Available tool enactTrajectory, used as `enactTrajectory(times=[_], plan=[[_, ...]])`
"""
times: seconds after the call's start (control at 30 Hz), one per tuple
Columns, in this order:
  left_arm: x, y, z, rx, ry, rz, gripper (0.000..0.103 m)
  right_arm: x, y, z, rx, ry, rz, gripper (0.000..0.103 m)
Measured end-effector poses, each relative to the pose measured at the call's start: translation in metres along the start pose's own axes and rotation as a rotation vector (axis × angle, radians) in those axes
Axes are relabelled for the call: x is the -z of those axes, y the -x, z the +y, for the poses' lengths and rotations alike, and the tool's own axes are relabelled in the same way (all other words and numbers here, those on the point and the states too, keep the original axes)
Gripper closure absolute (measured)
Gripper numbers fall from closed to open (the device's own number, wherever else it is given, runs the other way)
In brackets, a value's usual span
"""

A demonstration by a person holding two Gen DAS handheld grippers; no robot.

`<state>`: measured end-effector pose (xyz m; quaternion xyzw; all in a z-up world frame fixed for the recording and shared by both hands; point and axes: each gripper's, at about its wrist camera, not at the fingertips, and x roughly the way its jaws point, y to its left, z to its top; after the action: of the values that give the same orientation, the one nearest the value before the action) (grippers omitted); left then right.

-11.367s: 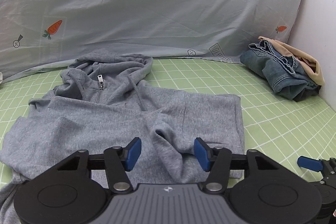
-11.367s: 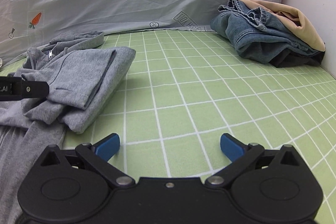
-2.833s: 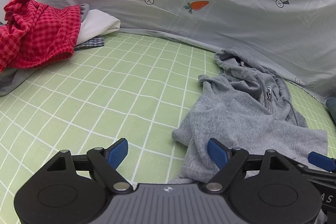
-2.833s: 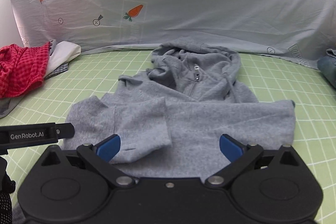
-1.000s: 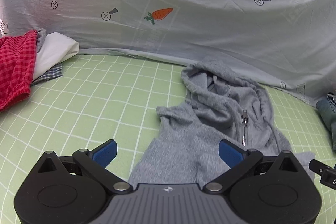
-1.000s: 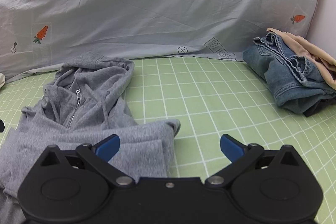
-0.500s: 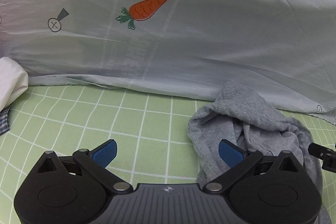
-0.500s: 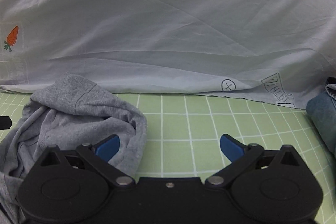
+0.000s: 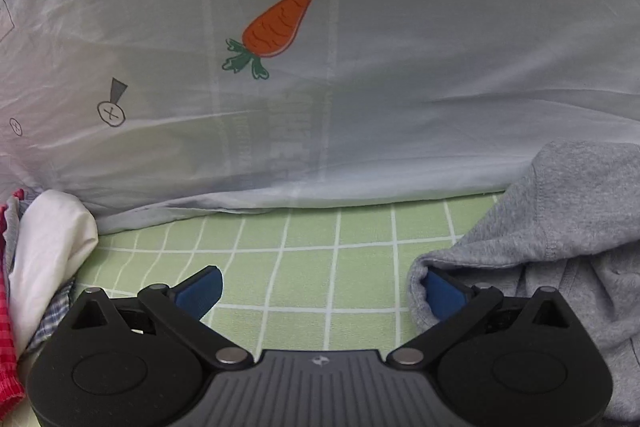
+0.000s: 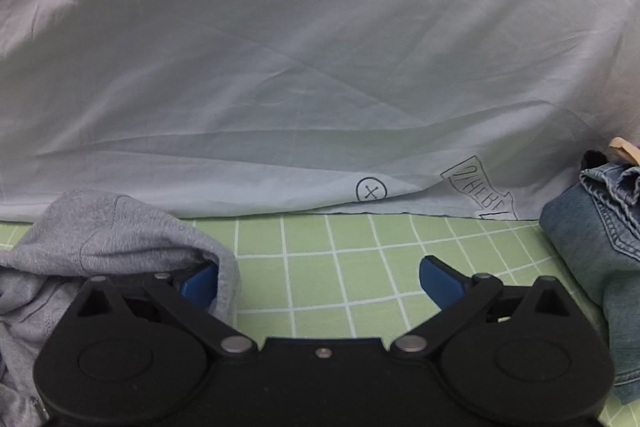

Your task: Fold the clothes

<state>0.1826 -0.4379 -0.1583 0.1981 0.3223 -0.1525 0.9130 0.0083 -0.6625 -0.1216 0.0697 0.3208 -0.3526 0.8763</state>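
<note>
Green checked bedding with white grid lines spreads under both my grippers and runs back to a pale grey sheet at the far edge.

Nearest to me, my left gripper has its blue-tipped fingers spread wide with nothing clamped between them. Its left fingertip sits over bare green squares, while the right one is tucked just inside the edge of the grey hoodie, the fabric draping over and around it. My right gripper is spread just as wide and also grips nothing. Its left fingertip is pushed under a fold of the same grey hoodie, and the right fingertip hangs over open bedding.

So the hoodie lies bunched between the two grippers, to the right in the left camera and to the left in the right camera, its hood end mounded up against the bottom of the sheet.

Off to my far left, a white garment is piled at the edge of the bedding, with a bit of red checked cloth beside it. Off to my far right lies folded blue denim.

Furthest back, the grey sheet rises like a wall, printed with an orange carrot and small circled crosses.
</note>
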Motion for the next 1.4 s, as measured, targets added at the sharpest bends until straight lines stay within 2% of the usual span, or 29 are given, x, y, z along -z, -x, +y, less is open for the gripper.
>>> enactTrajectory(times=[0.1,0.2,0.33,0.6,0.73,0.9,1.07,1.17,1.27,1.4], plan=[[-0.005,0.033,0.006,-0.015,0.009,-0.053,0.000,0.001,0.038,-0.002,0.061,0.063,-0.079,0.000],[-0.006,0.068,0.015,-0.005,0.026,-0.089,0.000,0.008,0.071,-0.012,0.119,0.064,-0.105,0.000],[0.004,0.107,0.033,0.038,0.078,-0.090,0.000,0.028,0.105,-0.029,0.105,0.004,-0.097,0.000],[0.054,0.184,0.070,0.108,0.172,-0.076,0.000,0.076,0.182,-0.047,0.059,-0.056,-0.103,0.000],[0.081,0.211,0.075,0.104,0.175,-0.071,0.000,0.098,0.213,-0.049,0.043,-0.065,-0.109,0.000],[0.119,0.220,0.073,0.100,0.141,-0.031,0.001,0.130,0.222,-0.044,0.042,-0.031,-0.057,0.000],[0.156,0.196,0.067,0.132,0.108,0.102,0.001,0.161,0.209,-0.035,0.039,0.006,0.034,0.000],[0.172,0.186,0.067,0.154,0.105,0.152,0.001,0.177,0.199,-0.028,0.036,0.038,0.090,0.000],[0.182,0.188,0.074,0.182,0.122,0.159,0.001,0.185,0.198,-0.028,0.029,0.021,0.112,0.000],[0.190,0.200,0.086,0.253,0.142,0.141,0.001,0.186,0.213,-0.030,0.012,-0.021,0.084,0.000]])
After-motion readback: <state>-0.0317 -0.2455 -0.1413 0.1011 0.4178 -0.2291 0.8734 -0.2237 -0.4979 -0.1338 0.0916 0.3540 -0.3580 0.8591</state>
